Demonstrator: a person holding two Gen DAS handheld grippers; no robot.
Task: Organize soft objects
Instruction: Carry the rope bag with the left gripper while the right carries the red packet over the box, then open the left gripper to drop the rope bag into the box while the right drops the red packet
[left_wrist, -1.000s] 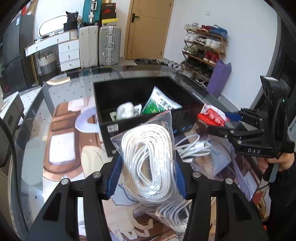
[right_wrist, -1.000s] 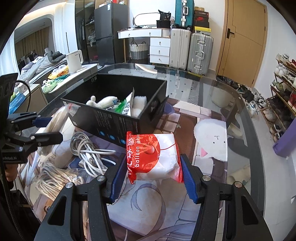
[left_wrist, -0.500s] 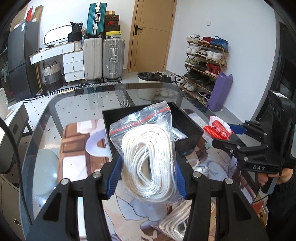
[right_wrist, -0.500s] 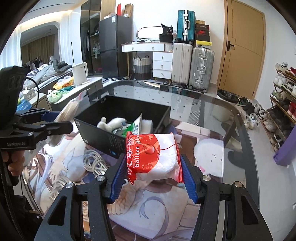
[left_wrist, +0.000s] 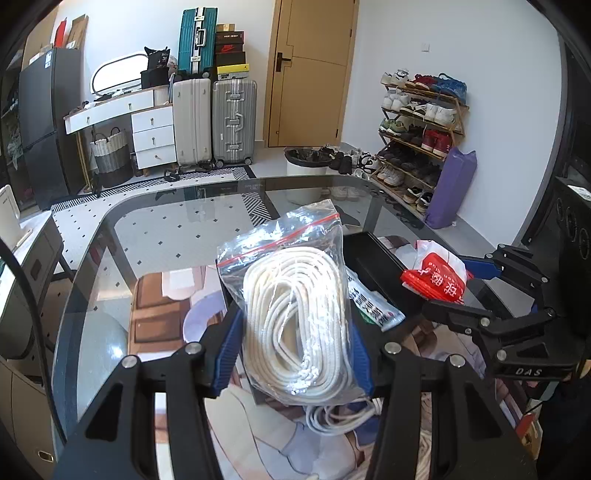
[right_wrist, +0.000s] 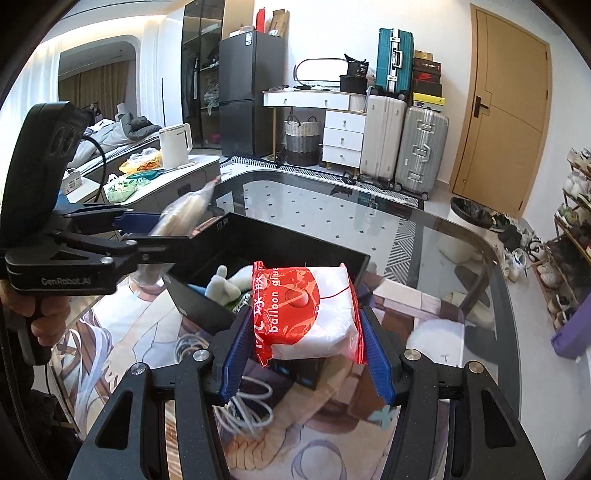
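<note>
Midway: both items lifted beside the black box (right_wrist: 207, 308), neither dropped in yet.
Left gripper (left_wrist: 293, 345) clenched on zip bag of white rope (left_wrist: 295, 321); right gripper (right_wrist: 306, 339) clenched on red-and-white balloon-glue packet (right_wrist: 306, 314); box on glass table (right_wrist: 461, 236) already holds a grey plush toy (right_wrist: 225, 286) and a green-printed packet (left_wrist: 373, 308); loose white cable (right_wrist: 243, 406) and another cord coil left on the mat; probably two or more trips remain.

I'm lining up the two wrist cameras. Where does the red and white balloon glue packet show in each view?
Left wrist: the balloon glue packet is at mid right, in the other claw.
Right wrist: it sits at centre, clamped between the blue pads.
Shared landmark: the black box just behind it.
</note>
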